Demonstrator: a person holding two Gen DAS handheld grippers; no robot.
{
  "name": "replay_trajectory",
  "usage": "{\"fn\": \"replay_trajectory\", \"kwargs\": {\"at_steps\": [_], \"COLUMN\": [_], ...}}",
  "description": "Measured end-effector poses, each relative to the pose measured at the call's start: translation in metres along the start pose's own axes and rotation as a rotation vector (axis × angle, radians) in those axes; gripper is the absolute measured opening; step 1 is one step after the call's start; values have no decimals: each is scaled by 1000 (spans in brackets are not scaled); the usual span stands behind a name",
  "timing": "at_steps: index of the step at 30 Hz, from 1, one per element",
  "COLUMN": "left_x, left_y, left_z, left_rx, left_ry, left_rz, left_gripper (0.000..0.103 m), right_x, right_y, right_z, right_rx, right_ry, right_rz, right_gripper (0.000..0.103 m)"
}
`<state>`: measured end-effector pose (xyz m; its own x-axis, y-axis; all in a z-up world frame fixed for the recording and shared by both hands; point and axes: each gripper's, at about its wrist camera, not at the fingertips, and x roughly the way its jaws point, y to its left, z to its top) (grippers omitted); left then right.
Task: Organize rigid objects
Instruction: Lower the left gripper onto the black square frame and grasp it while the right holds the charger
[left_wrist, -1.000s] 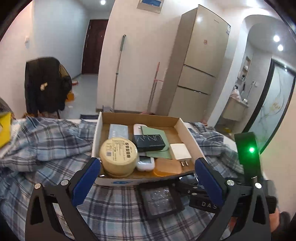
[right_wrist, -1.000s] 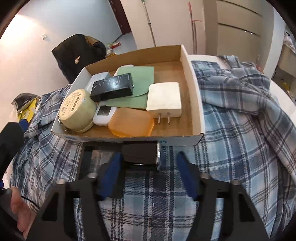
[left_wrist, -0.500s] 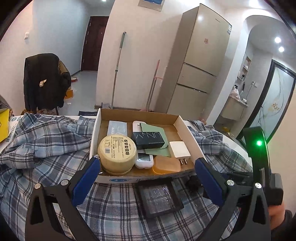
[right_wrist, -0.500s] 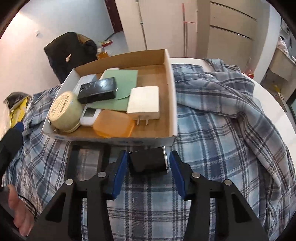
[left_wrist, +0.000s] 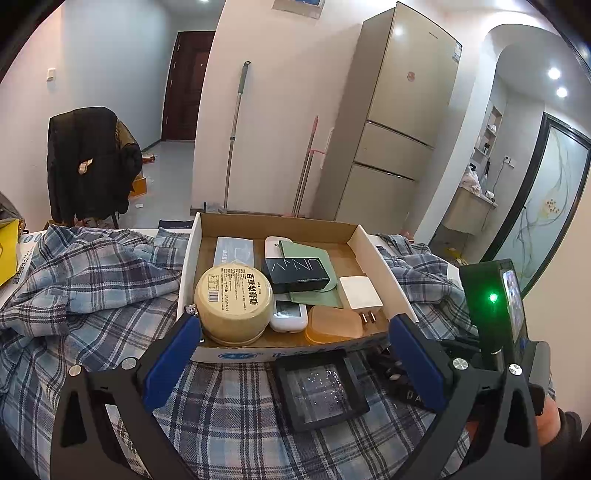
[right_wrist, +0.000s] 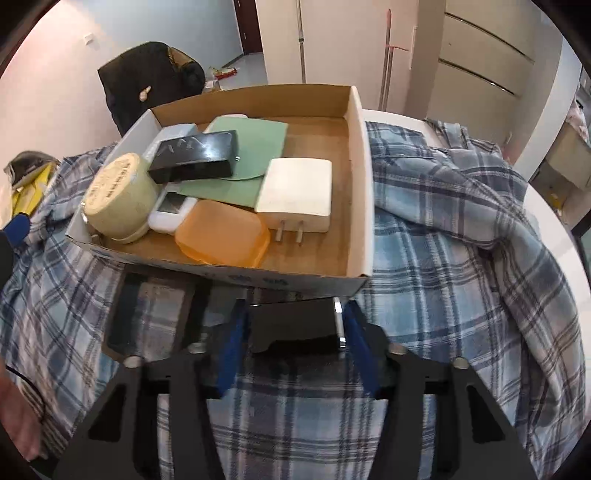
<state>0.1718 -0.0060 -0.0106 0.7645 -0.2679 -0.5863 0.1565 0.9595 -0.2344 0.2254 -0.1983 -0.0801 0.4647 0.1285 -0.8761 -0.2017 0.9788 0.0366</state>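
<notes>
Clearly "UNNY" on black box (left_wrist: 300, 274); round tin (left_wrist: 233, 305) label Chinese, apparently.

Showing black angular frames on left gripper (left_wrist: 295, 350) and right gripper (right_wrist: 293, 330), wearing blue pads (left_wrist: 171, 356), gleaming silver screws, glowing a green light at three o'clock, dark sleeve edging in at four o'clock.

A lived-in home is shown, in the open area where a hallway meets a kitchen corner. A tall three-door refrigerator (left_wrist: 391, 122) is seen against the wall, with a mop (left_wrist: 235, 122) and a broom (left_wrist: 306, 166) leaned beside it, and a dark wooden door (left_wrist: 186, 85) closes the hallway. A dark jacket (left_wrist: 90, 162) is draped over a chair, and a plaid cloth (right_wrist: 461, 229) is spread over the round table.
</notes>
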Motion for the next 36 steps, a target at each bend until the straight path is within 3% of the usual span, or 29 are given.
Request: {"fn": "replay_trajectory", "kwargs": {"at_steps": [10,13,23,32,33,34,36], "left_x": [7,8,8,11,11,11,11], "left_y": [-5,-6,-9,-10,-10,-11,-12], "left_z": [-4,-5,-6,-7,-7,-7,-8], "left_rx": [46,52,65,77,79,81,86], "left_ry": [22,28,36,45,46,47,49], "left_rz": [25,24,24,23,22,23,24], "left_gripper": [103,103,103,103,103,103,103], "right_x": [-9,-4,-1,-6,-6,-6,-6], "right_y": [-12,-12,-9,-6,-6,-5,-1], "right_z": [2,1,2,-4,-4,-5,-7], "right_rx": [6,4,-24,-45,-52,-58,-82], "right_ry": [-7,33,53,72,72,75,74], "right_rz": [16,37,10,3,-6,-13,-23], "right_gripper": [42,42,42,50,49,41,41]}}
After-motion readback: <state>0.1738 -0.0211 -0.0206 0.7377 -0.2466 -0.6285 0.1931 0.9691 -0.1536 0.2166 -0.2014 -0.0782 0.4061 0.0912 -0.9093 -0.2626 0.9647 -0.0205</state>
